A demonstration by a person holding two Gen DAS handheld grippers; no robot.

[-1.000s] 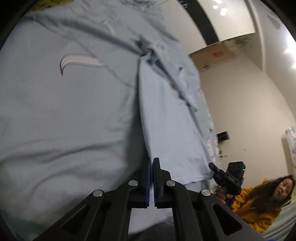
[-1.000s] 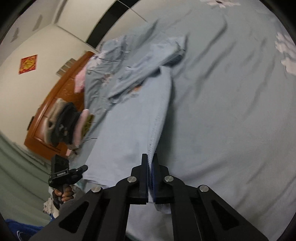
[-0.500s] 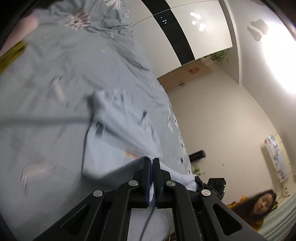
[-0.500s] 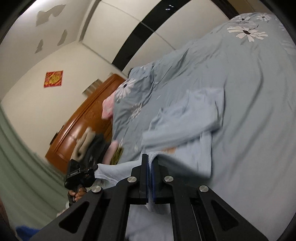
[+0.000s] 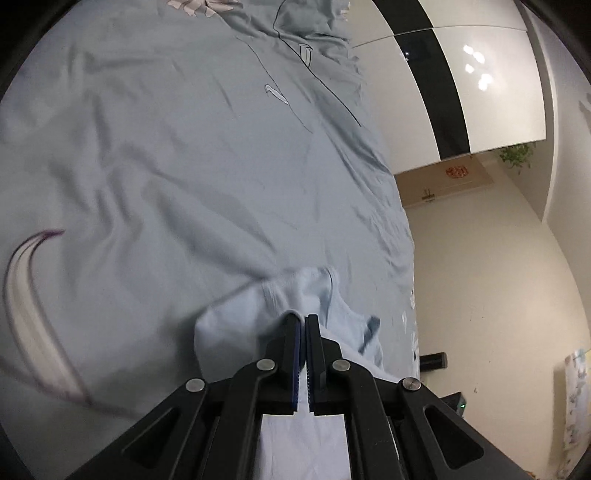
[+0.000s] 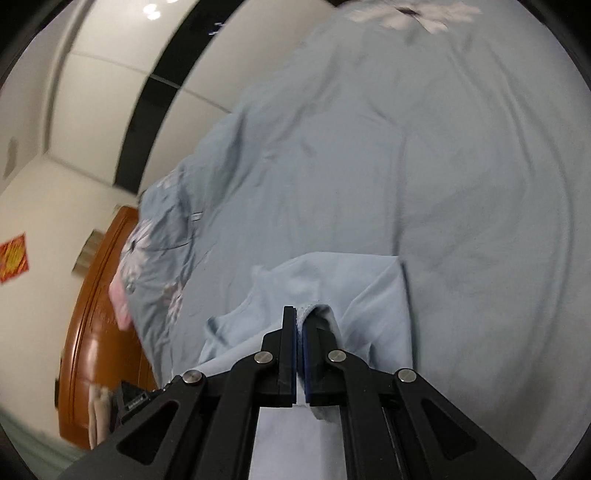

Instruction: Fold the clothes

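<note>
A light blue garment (image 5: 236,317) lies on the grey-blue bedsheet (image 5: 184,166), folded over on itself. My left gripper (image 5: 304,321) is shut on an edge of the garment, with cloth running down between the jaws. In the right wrist view the same garment (image 6: 332,280) is bunched in front of my right gripper (image 6: 298,314), which is shut on its hemmed edge. Both grippers hold the cloth low over the bed. The part of the garment under the grippers is hidden.
The bedsheet has flower prints (image 6: 410,16) and wrinkles. A wooden headboard (image 6: 92,317) and a pink pillow (image 6: 120,302) are at the left of the right wrist view. White walls and a dark-striped wardrobe (image 5: 436,74) lie beyond the bed.
Both grippers have carried the held garment edge forward over the rest of the garment and come down toward the bed. The garment now looks shorter and doubled over.
</note>
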